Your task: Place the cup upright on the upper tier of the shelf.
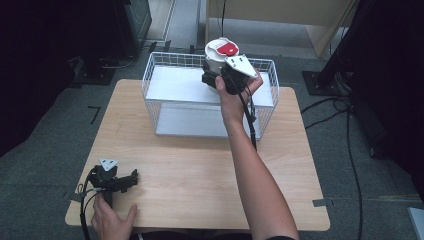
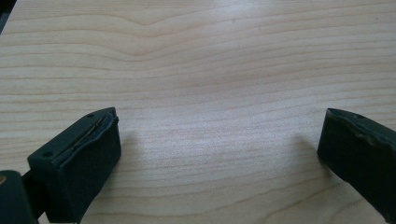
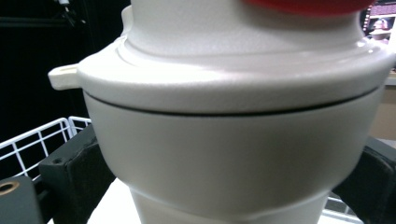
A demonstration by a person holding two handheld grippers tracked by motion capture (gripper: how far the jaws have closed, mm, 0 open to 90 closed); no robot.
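The left hand-held gripper lies low at the near left corner of the desk, its jaws set wide apart over bare wood; the left hand grips its handle from the desk's near edge; the right forearm reaches from the near edge, up across the desk to its far side; the right hand holds the right hand-held gripper raised above the desk's far side, its jaws pressed against either side of a white container.
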